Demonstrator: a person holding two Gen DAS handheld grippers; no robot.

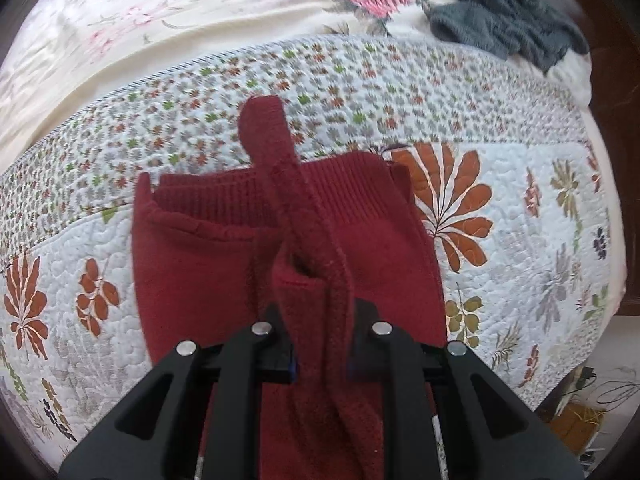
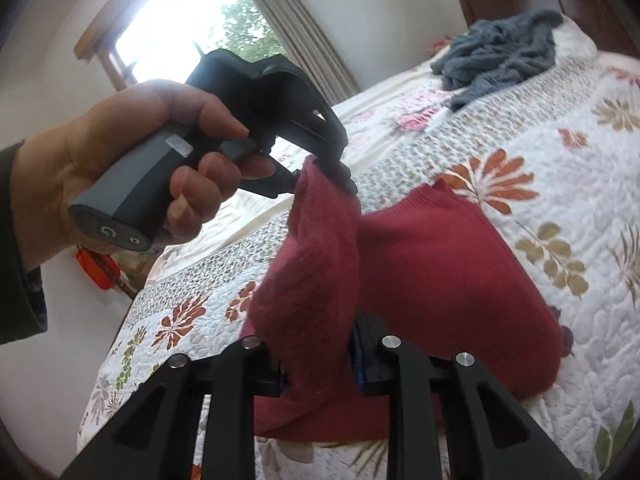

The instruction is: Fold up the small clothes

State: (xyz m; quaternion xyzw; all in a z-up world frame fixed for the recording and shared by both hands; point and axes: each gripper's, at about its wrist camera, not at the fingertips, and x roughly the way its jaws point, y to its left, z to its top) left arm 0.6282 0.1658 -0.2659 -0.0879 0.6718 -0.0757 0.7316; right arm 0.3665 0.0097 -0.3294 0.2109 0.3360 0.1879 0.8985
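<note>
Dark red knit garment [image 1: 200,264], ribbed hem, lies centre frame on quilted floral bedspread [image 1: 520,208]; one edge lifted in folds. Left gripper [image 1: 322,354] fingers pinch raised fold. Right gripper [image 2: 320,364] fingers pinch same lifted fabric. Grey crumpled cloth [image 2: 500,52] upper right, well apart. Hand [image 2: 132,160] grips left gripper's handle.

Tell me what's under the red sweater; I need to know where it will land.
The red sweater lies on a floral quilt, which shows all around it. Whatever is directly beneath the sweater is covered.
</note>
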